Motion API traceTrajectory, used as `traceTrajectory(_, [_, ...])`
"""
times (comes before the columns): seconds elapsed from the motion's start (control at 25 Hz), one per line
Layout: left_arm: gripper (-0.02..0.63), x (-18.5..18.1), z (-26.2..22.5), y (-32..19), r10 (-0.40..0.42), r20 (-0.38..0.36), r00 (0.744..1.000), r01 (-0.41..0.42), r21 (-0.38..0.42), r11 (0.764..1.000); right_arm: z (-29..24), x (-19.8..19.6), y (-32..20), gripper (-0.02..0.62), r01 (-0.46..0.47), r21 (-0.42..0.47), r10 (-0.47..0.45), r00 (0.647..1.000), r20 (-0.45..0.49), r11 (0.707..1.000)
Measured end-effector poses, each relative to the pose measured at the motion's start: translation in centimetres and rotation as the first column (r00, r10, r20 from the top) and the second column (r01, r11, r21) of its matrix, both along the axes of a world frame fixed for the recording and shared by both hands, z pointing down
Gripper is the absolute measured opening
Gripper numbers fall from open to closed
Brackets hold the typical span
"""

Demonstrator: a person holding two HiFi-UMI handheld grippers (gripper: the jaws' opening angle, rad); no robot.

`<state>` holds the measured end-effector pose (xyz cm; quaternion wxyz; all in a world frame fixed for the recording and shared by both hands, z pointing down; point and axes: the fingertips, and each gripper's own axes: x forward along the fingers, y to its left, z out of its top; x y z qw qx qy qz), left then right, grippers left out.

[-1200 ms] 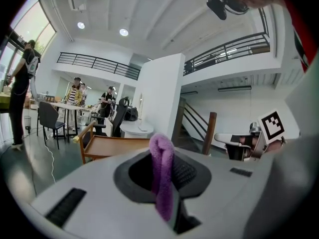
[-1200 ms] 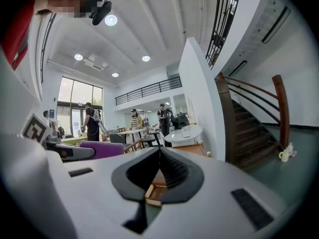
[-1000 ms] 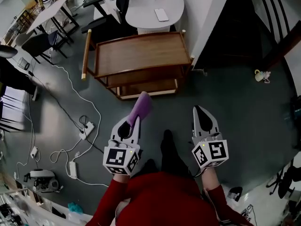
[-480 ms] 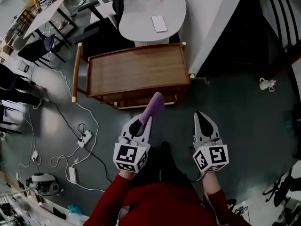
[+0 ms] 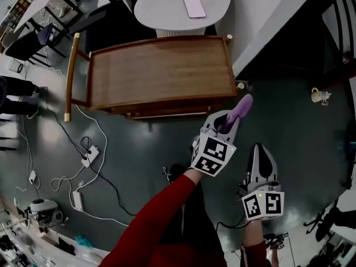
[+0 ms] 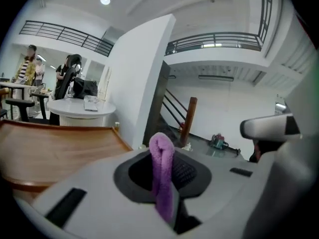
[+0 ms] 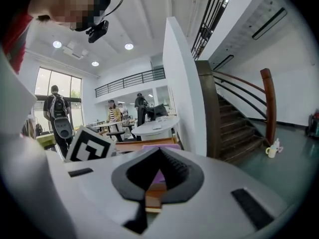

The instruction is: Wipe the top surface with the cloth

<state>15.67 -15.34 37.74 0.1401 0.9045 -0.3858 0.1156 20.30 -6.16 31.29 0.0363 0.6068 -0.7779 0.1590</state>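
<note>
The wooden cart's top surface (image 5: 161, 71) lies bare at the upper middle of the head view. My left gripper (image 5: 229, 121) hangs over the floor just off the cart's near right corner, shut on a rolled purple cloth (image 5: 241, 107) that sticks out past its tips. In the left gripper view the cloth (image 6: 162, 168) stands up between the jaws, with the cart top (image 6: 60, 143) to the left. My right gripper (image 5: 261, 151) sits lower right, jaws together with nothing held. In the right gripper view the right gripper (image 7: 149, 193) points toward the cloth (image 7: 158, 177) and the cart.
A white round table (image 5: 167, 7) with a phone (image 5: 194, 6) stands behind the cart. A white wall corner (image 5: 267, 21) rises at the right. Cables and a power strip (image 5: 89, 156) lie on the floor at left. A small mug (image 5: 318, 95) sits on the floor at right.
The cart has come closer and larger in view. My left gripper has swung right with the cloth, past the cart's near right corner. The right gripper has dropped lower in the picture.
</note>
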Motion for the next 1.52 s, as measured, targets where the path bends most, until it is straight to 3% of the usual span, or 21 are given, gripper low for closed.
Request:
traceTrajectory(0.12, [0.057, 0.3, 3.1, -1.4, -0.025, 0.036, 0.999, 0.025, -0.014, 1.0, 1.8, -0.1, 0.0, 0.012, 0.006, -0.024, -0.007, 1.0, -0.006, 1.0])
traceTrajectory(0.24, [0.057, -2.5, 5.8, -3.7, -0.099, 0.053, 0.994, 0.101, -0.039, 0.994, 3.7, -1.4, -1.3, 0.012, 0.053, -0.052, -0.054, 0.998, -0.014, 0.997])
traceTrajectory(0.4, [0.057, -10.3, 7.3, -5.2, -0.239, 0.095, 0.966, 0.241, -0.018, 0.97, 5.1, -4.3, -2.9, 0.012, 0.141, -0.072, -0.141, 0.99, 0.007, 0.987])
traceTrajectory(0.52, [0.057, -19.0, 7.5, -4.6, -0.362, 0.129, 0.923, 0.364, 0.008, 0.931, 5.4, -6.4, -3.4, 0.012, 0.191, -0.067, -0.19, 0.982, 0.013, 0.979])
traceTrajectory(0.64, [0.057, -29.0, 7.5, -3.2, -0.515, 0.18, 0.838, 0.517, 0.035, 0.855, 5.6, -8.0, -4.2, 0.012, 0.23, -0.067, -0.229, 0.973, 0.023, 0.971])
traceTrajectory(0.8, [0.057, -41.4, 7.5, -0.4, -0.7, 0.238, 0.673, 0.706, 0.076, 0.704, 6.2, -10.2, -5.3, 0.012, 0.287, -0.073, -0.286, 0.958, 0.025, 0.955])
traceTrajectory(0.92, [0.057, -47.6, 7.1, 1.4, -0.78, 0.266, 0.567, 0.787, 0.105, 0.608, 6.6, -11.8, -6.0, 0.012, 0.327, -0.075, -0.326, 0.945, 0.026, 0.942])
traceTrajectory(1.08, [0.057, -52.0, 6.6, 2.6, -0.831, 0.289, 0.476, 0.841, 0.126, 0.525, 6.6, -13.6, -6.6, 0.012, 0.361, -0.071, -0.36, 0.933, 0.027, 0.93])
traceTrajectory(1.2, [0.057, -53.2, 6.5, 3.2, -0.85, 0.284, 0.444, 0.863, 0.121, 0.491, 6.5, -14.4, -6.7, 0.012, 0.373, -0.064, -0.372, 0.928, 0.021, 0.926])
traceTrajectory(1.28, [0.057, -52.4, 6.0, 3.8, -0.85, 0.269, 0.454, 0.86, 0.117, 0.496, 6.6, -14.6, -6.5, 0.012, 0.366, -0.062, -0.366, 0.93, 0.012, 0.928])
traceTrajectory(1.32, [0.057, -51.0, 5.6, 4.1, -0.837, 0.256, 0.484, 0.844, 0.114, 0.524, 6.7, -14.4, -6.4, 0.012, 0.357, -0.064, -0.357, 0.934, 0.008, 0.932])
traceTrajectory(1.36, [0.057, -48.5, 5.1, 4.3, -0.807, 0.241, 0.538, 0.812, 0.109, 0.574, 6.9, -14.1, -6.1, 0.012, 0.343, -0.067, -0.344, 0.939, 0.006, 0.937])
traceTrajectory(1.48, [0.057, -36.9, 4.5, 4.7, -0.624, 0.16, 0.765, 0.624, 0.059, 0.779, 7.1, -12.2, -5.4, 0.012, 0.282, -0.078, -0.282, 0.959, 0.003, 0.956])
traceTrajectory(1.52, [0.057, -32.4, 4.7, 4.7, -0.545, 0.116, 0.83, 0.546, 0.027, 0.837, 7.2, -11.2, -5.1, 0.012, 0.256, -0.081, -0.256, 0.967, 0.002, 0.963])
